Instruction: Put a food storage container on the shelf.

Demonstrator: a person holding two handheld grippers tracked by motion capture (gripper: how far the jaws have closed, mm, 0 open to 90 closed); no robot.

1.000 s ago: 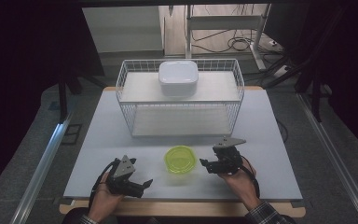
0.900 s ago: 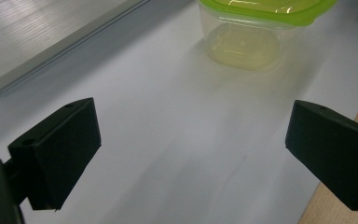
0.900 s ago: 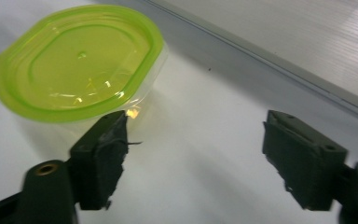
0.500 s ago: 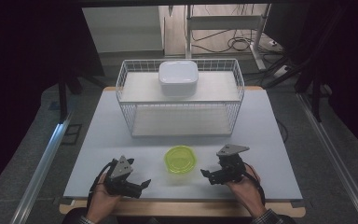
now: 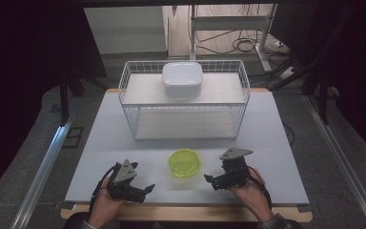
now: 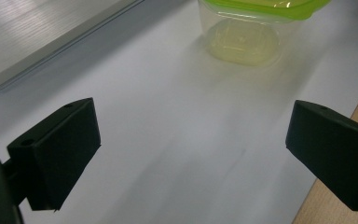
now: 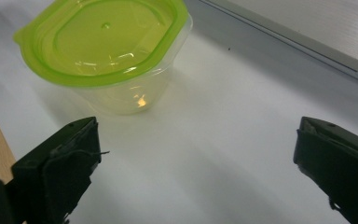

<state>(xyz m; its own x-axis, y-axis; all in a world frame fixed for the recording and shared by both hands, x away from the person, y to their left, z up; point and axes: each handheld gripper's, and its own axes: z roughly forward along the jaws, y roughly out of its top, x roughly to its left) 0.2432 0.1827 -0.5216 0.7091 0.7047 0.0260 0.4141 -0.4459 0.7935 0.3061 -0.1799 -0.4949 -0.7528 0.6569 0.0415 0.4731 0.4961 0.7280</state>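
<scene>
Clear thin plastic tub with a lime-green snap lid (image 5: pixel 184 162) sits at the counter's (image 5: pixel 276 143) six o'clock, between the left gripper (image 5: pixel 143 191) and right gripper (image 5: pixel 210 180), both with fingers spread and empty; probably light, flexible, slippery—best pinched across the stiffer lid rim.

left gripper (image 5: pixel 145 190): black body, two black jaws, grey three-cornered plate on top with small dark screw holes.
right gripper (image 5: pixel 209 180): black body and jaws, grey three-cornered plate at its 12 o'clock.
cables: a black cable loops round each hand, at 9 o'clock of the left gripper and 3 o'clock of the right.
jaw blocks: matte black, wedge-shaped with flat faces; a small round hole near each top edge in both gripper views.
pads: the right gripper's are rough-edged, with a stray fibre.
sleeves: dark cuff on the left hand (image 5: pixel 106 205); checked cuff on the right hand (image 5: pixel 249 194).
</scene>
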